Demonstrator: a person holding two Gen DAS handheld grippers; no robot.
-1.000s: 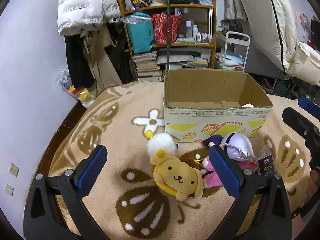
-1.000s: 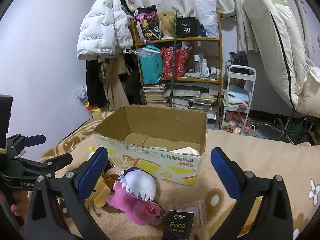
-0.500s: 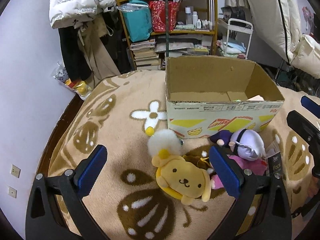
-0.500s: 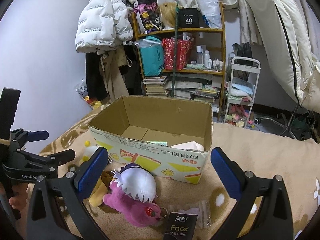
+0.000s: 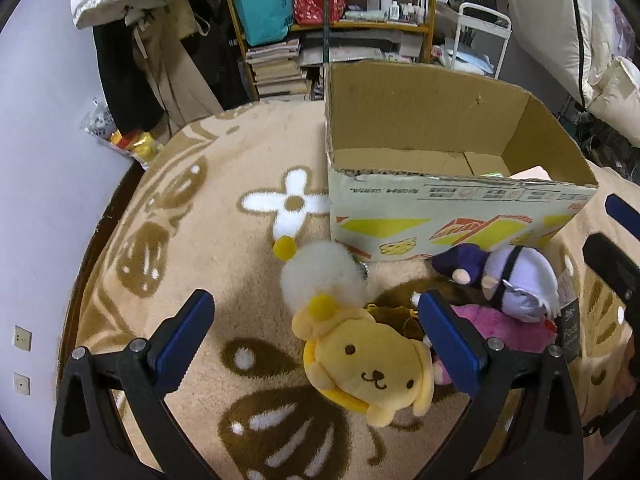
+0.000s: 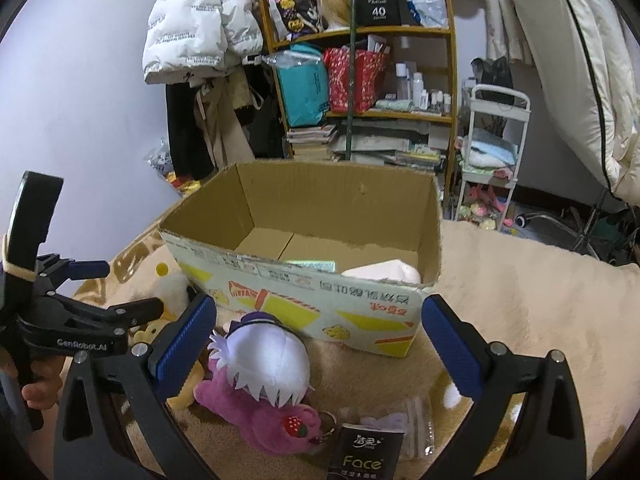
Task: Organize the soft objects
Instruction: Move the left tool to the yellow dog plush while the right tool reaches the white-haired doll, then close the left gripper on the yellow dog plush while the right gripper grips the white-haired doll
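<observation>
Plush toys clustered on beige fleece bed blanket, just in front of open corrugated cardboard box, likely staged for short drop-in. Yellow dog plush between pads of left hand-held gripper, jaws spread wide, nothing gripped. Right hand-held gripper likewise spread, empty, over white-haired doll on pink bear plush. White fluffy pompom touches box. All squashy, compressible; box rigid, mostly empty.

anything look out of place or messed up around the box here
The soft toys lie heaped on the blanket outside the cardboard box: yellow dog plush, white pompom, and a white-haired doll sprawled over a pink plush. The box's top edge looks ragged.
</observation>
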